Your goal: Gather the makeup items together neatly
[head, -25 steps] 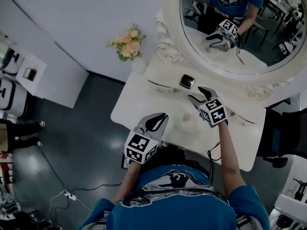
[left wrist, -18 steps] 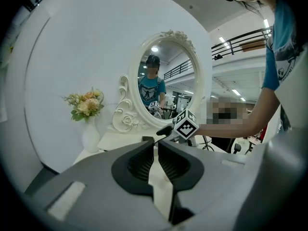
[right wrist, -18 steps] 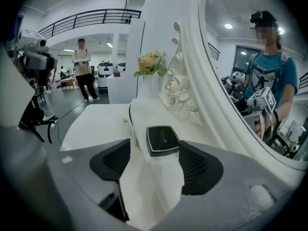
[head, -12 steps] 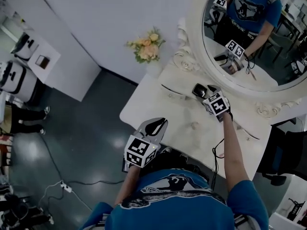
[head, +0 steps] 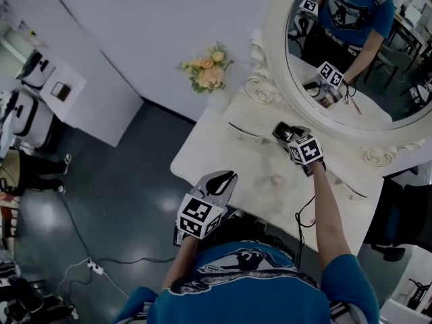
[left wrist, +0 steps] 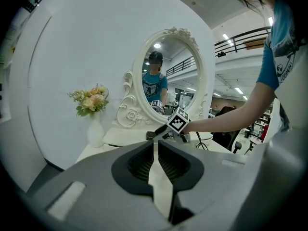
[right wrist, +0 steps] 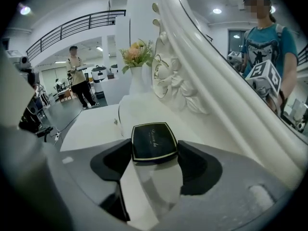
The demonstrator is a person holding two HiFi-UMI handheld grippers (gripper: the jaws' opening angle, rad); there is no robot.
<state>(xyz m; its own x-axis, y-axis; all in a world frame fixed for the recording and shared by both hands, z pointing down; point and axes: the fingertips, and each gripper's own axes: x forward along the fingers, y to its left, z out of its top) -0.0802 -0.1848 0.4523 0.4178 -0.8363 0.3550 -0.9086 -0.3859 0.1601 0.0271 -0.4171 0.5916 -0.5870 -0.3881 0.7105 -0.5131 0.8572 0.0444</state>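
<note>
A black square compact (head: 279, 131) (right wrist: 154, 139) with a gold rim lies flat on the white dressing table (head: 223, 155), close under the oval mirror. My right gripper (head: 289, 134) (right wrist: 154, 148) points down at it. The jaws have just been closing with the compact between them, and the pads now lie against its two near sides. My left gripper (head: 223, 178) (left wrist: 156, 143) hovers over the table's near edge, shut and empty, pointing toward the mirror. A small pale round item (head: 275, 179) sits on the table between the two grippers.
The carved oval mirror (head: 351, 52) stands at the back of the table. A white vase of flowers (head: 206, 69) (right wrist: 136, 57) is at the back left corner. A dark chair (head: 405, 214) stands to the right. A person (right wrist: 77, 76) stands far off in the room.
My right gripper has gone forward and down to the compact, and its jaws now flank it. The left gripper has barely shifted.
</note>
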